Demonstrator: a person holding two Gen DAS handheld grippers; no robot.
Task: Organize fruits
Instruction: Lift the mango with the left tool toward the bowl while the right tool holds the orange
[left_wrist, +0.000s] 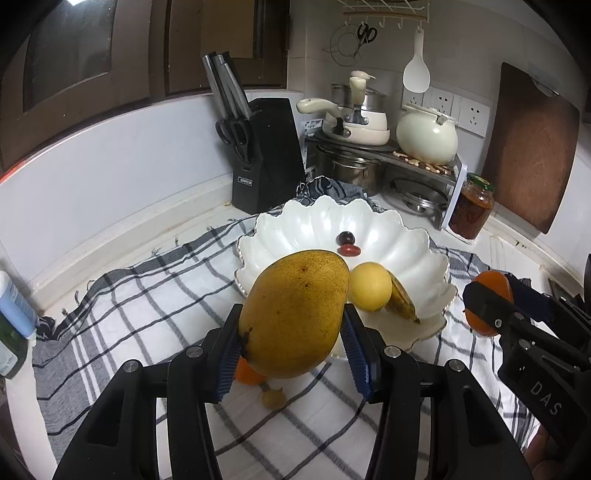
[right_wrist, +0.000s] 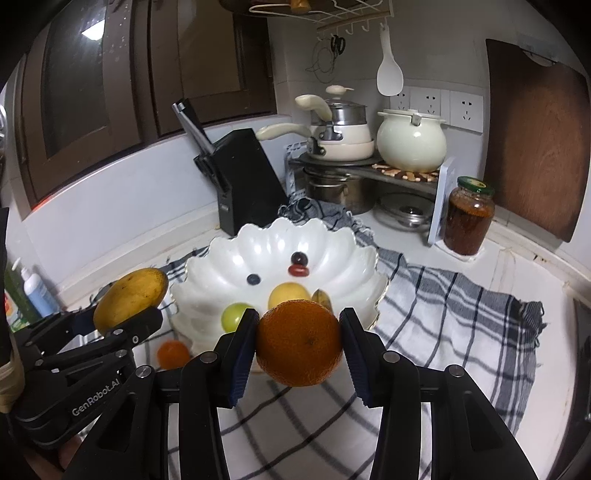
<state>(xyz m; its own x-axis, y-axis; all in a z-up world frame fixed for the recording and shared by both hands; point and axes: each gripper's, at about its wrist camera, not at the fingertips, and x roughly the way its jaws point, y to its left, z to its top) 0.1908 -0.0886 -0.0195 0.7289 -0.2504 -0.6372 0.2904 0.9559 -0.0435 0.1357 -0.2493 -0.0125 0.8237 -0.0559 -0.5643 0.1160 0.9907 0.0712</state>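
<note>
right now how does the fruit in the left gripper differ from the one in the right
The mango in the left gripper is yellow, elongated and clearly bigger; the orange in the right gripper is deep orange and round. The mango sticks out well past the fingers; the orange sits compactly between them. Both are held above the checked cloth, short of the white bowl.

The mango (left_wrist: 293, 314) covers the near rim of the white bowl (left_wrist: 424, 258) and most of a small orange (left_wrist: 246, 373) on the cloth. In the right view that small orange (right_wrist: 173, 354) is just a blur. The banana (right_wrist: 321, 297) hides behind the big orange (right_wrist: 299, 343). Jar (left_wrist: 472, 206) label is unreadable.
</note>
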